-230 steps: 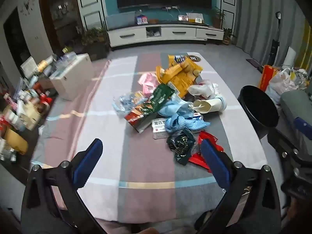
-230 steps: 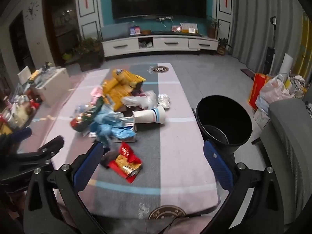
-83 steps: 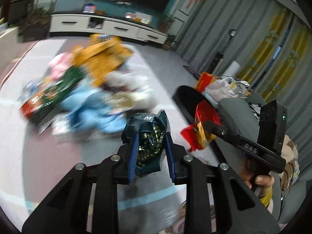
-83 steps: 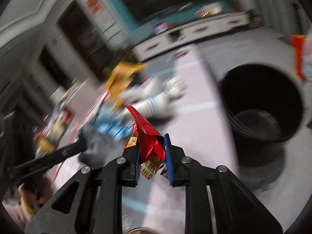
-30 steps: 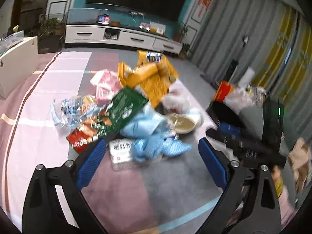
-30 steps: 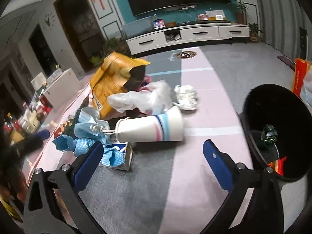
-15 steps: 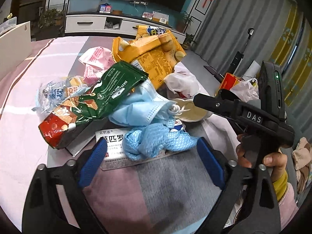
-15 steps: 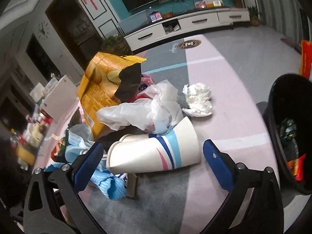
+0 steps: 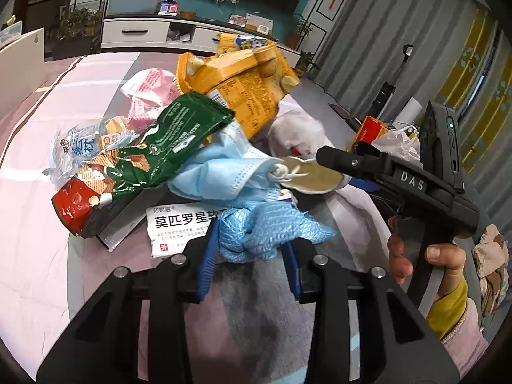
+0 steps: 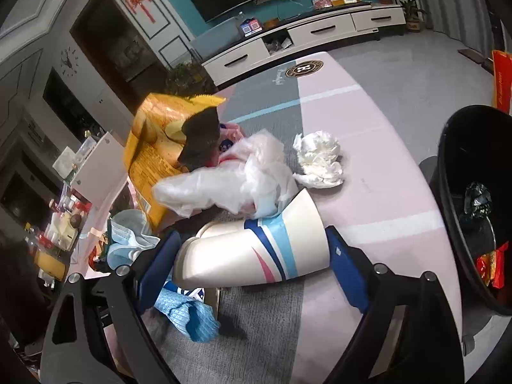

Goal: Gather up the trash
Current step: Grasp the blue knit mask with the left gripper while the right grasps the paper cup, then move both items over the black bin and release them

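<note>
I have two pieces of trash in hand at once: the crumpled blue cloth [image 9: 265,230] sits between the blue pads of my left gripper [image 9: 249,256], whose jaws are closing on it and look to be touching its folds on both sides, while the paper cup [image 10: 252,252] lies on its side between the pads of my right gripper [image 10: 252,262], whose jaws stand wide and are only beginning to close, with the pads beside the cup and not yet pressing it. Both pieces lie at the near edge of the heap on the table [image 10: 377,147]. Around them the heap is mostly untouched: a blue face mask [image 9: 224,172], a green snack bag [image 9: 153,153], a yellow chip bag [image 9: 246,92], pink wrappers [image 9: 150,92], a clear printed wrapper [image 9: 76,147], a white medicine box [image 9: 179,224] under the cloth, a thin white plastic bag [image 10: 236,179] and a ball of white tissue [image 10: 320,156]. To the right of the table the black bin [image 10: 473,198] already holds a dark wrapper [image 10: 476,201] and a red one [image 10: 492,265]. By my reckoning the job is in its early part: two items binned, two being picked, and most of the pile left to carry over.
</note>
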Demonstrator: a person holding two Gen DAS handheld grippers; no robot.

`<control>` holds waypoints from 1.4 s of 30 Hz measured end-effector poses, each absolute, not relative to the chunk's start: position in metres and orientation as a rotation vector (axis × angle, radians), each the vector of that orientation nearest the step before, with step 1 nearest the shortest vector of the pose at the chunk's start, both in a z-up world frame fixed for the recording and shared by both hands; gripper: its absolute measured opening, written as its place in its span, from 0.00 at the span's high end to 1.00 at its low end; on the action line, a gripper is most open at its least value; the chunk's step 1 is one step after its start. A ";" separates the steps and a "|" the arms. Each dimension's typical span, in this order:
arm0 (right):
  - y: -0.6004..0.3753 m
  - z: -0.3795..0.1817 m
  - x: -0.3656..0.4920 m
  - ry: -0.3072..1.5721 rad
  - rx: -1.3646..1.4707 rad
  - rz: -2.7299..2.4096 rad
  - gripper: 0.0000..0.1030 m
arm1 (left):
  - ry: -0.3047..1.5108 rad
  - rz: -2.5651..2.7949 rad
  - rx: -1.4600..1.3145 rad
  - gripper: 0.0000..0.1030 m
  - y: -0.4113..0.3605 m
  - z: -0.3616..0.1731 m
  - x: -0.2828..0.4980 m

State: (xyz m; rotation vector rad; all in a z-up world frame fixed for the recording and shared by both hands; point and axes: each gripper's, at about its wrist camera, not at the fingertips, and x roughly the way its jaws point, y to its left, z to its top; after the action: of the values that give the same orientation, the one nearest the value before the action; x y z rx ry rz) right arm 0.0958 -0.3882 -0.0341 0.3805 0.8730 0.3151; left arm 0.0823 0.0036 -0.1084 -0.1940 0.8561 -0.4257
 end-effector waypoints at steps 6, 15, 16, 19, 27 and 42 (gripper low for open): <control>-0.407 -0.013 0.069 0.815 0.347 0.299 0.14 | 0.827 -0.479 -0.186 0.63 0.002 -0.093 0.073; -0.456 -0.001 0.046 0.740 0.467 0.235 0.14 | 0.790 -0.573 -0.239 0.63 -0.007 -0.078 0.069; -0.462 -0.001 0.045 0.735 0.479 0.224 0.14 | 0.787 -0.580 -0.244 0.63 -0.010 -0.077 0.069; -0.480 0.001 0.039 0.714 0.497 0.173 0.14 | 0.777 -0.598 -0.245 0.63 -0.023 -0.074 0.072; -0.546 0.003 0.015 0.649 0.548 -0.113 0.14 | 0.763 -0.640 -0.222 0.63 -0.098 -0.064 0.090; -0.617 -0.030 0.016 0.655 0.844 -0.260 0.13 | 0.776 -0.639 0.000 0.44 -0.248 -0.080 0.146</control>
State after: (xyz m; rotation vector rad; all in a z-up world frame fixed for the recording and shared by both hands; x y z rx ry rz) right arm 0.0155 -0.6174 -0.0303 0.8435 0.6552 -0.2601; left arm 0.1462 -0.2478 -0.0796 -0.0001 0.7760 -0.6387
